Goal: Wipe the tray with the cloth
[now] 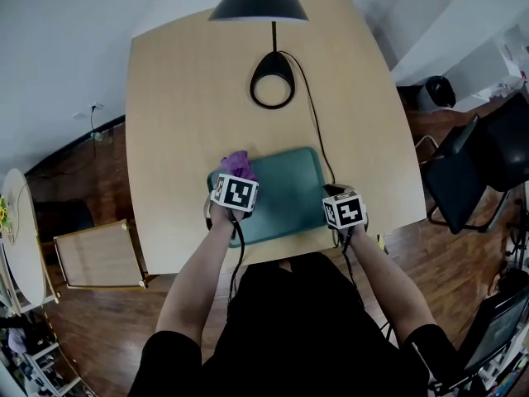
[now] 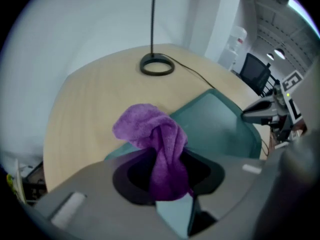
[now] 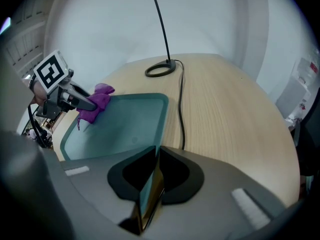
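A pale wooden table (image 1: 182, 98) carries the teal tray (image 1: 289, 190). Behind the tray sits a black lamp's ring base (image 1: 272, 81); its cable (image 1: 318, 131) runs past the tray's right side. The right gripper (image 3: 150, 194) has its jaws pressed together on the tray's right rim. The left gripper (image 2: 165, 181), over the tray's far left corner, pinches the bunched purple cloth (image 2: 150, 129). The only print is a black-and-white square marker on each gripper's cube.
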The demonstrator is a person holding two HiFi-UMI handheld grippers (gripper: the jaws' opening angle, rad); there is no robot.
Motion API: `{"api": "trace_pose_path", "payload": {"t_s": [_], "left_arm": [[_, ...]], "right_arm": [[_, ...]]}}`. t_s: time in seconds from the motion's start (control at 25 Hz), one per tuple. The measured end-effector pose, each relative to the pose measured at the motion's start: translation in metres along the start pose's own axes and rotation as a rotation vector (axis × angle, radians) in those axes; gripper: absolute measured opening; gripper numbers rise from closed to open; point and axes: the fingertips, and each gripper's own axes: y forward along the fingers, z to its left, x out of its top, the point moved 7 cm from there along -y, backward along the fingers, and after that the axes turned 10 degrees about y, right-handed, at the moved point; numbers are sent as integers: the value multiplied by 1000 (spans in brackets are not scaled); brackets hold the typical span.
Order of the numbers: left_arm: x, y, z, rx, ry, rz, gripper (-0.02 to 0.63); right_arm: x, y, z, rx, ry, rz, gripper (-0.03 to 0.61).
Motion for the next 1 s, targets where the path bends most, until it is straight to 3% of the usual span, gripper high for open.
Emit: {"api": "trace_pose_path", "payload": {"t_s": [0.2,0.36,0.48,0.72,0.88,1.0], "left_arm": [[76,20,-68,-133,111,-46,155],[121,31,-118,-299,56,-78,155],[129,38,-136,-343,63,-84,155],[78,21,-101,-278,31,-63,156],[11,-4,-44,-154,-49,-37,156],[-41,-17,-12,-136,-166,-17,156]], "right_arm": [[-1,-2,2,4,-4,-6,28],[0,-3,1,21,-1,-3,28],[0,-3,0,26,-7,-2,28],[-3,0,-5,26,1,3,28],[-6,1,-9,20,7,12,28],[-5,2,-8,4,1,13,28]]}}
